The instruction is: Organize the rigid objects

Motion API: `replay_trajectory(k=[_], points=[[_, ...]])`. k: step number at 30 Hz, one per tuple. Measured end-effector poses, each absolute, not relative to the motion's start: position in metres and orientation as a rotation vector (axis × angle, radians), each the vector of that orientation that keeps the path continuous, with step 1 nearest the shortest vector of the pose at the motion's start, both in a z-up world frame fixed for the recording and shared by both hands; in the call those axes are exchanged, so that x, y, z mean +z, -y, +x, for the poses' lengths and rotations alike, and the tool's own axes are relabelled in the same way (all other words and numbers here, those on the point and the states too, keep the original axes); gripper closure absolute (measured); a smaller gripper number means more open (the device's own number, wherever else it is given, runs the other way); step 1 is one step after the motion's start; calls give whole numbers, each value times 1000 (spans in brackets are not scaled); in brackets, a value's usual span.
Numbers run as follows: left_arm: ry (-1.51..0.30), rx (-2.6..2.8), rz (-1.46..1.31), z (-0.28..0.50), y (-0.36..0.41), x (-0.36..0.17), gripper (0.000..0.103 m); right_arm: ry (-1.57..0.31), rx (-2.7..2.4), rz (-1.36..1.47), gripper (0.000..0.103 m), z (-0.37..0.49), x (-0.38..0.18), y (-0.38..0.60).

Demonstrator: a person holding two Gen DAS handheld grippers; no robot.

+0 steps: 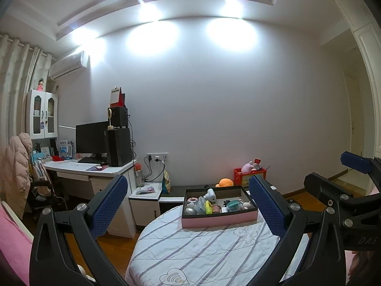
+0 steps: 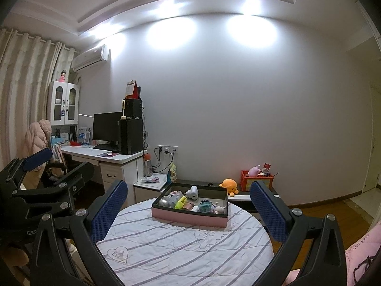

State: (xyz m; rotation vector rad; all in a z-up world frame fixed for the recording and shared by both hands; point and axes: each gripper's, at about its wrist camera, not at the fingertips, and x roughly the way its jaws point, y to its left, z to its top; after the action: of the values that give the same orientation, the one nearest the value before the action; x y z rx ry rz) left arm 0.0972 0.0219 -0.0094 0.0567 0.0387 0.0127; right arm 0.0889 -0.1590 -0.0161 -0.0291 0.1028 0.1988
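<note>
Both tools, left tool (image 1: 188,205) and right tool (image 2: 189,211), are held spread and empty, with the pink box (image 1: 219,218) of small objects seen at 12 o'clock on the round desk (image 1: 202,250).

Striped quilted cloth (image 1: 202,250) covers the table, the pink box (image 1: 219,219) looks matt card, floor (image 2: 333,214) glossy wood

Plain white wall (image 2: 238,107) under ceiling spotlights, white desk (image 2: 123,158) with monitor (image 2: 106,126), curtains (image 2: 26,76) left.
</note>
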Motion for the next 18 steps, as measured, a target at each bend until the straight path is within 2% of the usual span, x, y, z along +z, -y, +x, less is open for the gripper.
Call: replay_trajectory(k=[18], points=[[-28, 23, 74, 96, -18, -9, 0, -100, 197, -23, 0, 85, -12, 163]])
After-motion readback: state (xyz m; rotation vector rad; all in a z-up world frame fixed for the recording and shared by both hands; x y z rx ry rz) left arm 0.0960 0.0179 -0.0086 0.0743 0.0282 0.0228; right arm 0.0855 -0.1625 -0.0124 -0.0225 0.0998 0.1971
